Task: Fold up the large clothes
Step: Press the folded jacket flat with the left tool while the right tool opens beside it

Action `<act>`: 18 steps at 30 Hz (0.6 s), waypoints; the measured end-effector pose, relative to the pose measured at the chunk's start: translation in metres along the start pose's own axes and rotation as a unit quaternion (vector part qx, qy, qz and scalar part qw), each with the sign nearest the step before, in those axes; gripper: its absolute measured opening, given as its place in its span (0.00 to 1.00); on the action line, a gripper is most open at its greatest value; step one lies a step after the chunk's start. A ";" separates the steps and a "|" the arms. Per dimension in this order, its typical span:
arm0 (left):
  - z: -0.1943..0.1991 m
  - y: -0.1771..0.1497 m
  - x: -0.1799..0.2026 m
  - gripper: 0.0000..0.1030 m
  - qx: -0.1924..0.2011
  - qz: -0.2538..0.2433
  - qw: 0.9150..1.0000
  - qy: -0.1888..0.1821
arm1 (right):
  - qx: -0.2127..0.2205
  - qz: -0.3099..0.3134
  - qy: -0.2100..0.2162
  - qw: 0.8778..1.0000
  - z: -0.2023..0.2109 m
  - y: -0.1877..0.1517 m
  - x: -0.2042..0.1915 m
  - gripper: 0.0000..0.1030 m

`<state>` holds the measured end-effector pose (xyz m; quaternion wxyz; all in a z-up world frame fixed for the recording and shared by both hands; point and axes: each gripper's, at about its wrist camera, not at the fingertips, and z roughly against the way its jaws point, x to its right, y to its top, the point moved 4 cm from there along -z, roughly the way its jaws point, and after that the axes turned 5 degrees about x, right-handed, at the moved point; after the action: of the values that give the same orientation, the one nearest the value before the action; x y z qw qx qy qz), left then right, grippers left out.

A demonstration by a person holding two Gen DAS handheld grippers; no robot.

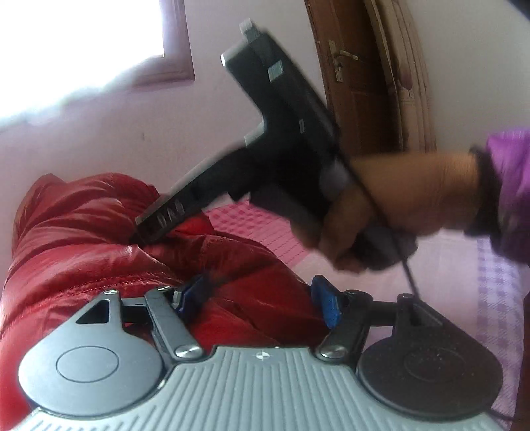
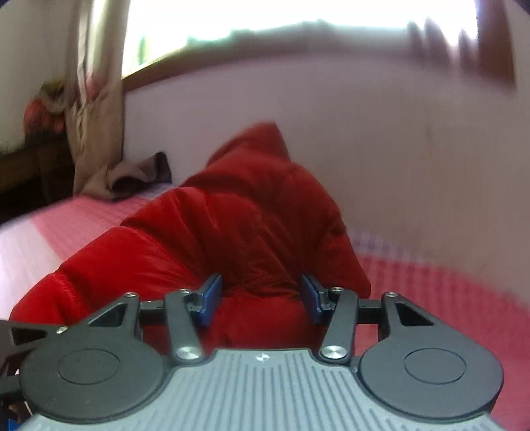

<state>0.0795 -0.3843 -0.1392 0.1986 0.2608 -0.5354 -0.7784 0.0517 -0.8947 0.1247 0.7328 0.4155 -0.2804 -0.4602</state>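
Observation:
A shiny red puffer jacket [image 1: 82, 238] lies bunched on a pink checked bed sheet [image 1: 265, 228]. My left gripper [image 1: 258, 298] is open, its blue pads on either side of a fold of the jacket, low over it. The right gripper [image 1: 145, 228], held by a hand [image 1: 397, 199], shows in the left wrist view with its tip pressed into the jacket. In the right wrist view the right gripper [image 2: 261, 295] is open, with the red jacket [image 2: 232, 215] bulging between and beyond its blue pads [image 2: 208, 298].
The bed sheet [image 2: 82, 218] runs along a white wall [image 2: 364, 132] under a window [image 2: 265, 13]. A beige curtain [image 2: 96, 109] and a brown cloth [image 2: 139, 175] sit at the bed's far left. A wooden door [image 1: 357, 83] stands behind the hand.

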 end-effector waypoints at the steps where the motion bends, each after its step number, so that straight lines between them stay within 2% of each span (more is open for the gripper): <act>1: 0.000 0.002 0.000 0.65 -0.004 0.002 1.000 0.001 | 0.000 -0.006 0.002 1.000 -0.002 -0.007 0.004 0.51; 5: 0.007 0.011 -0.010 0.66 -0.014 0.026 1.000 0.000 | 0.018 -0.066 0.015 0.998 -0.009 -0.030 0.014 0.51; 8: 0.018 0.020 -0.015 0.71 -0.017 0.033 0.999 0.003 | 0.033 -0.100 0.018 0.994 -0.006 -0.040 0.021 0.51; 13: 0.026 0.029 -0.027 0.71 -0.031 0.055 0.998 0.017 | 0.049 -0.101 0.012 0.994 -0.006 -0.051 0.019 0.51; 18: 0.012 0.020 -0.040 0.70 -0.061 0.066 0.996 0.015 | 0.063 -0.094 0.004 0.994 -0.010 -0.055 0.016 0.52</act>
<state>0.1039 -0.3587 -0.1088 0.2733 0.2237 -0.4998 -0.7908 0.0422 -0.9186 0.0730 0.6600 0.4873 -0.2653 -0.5065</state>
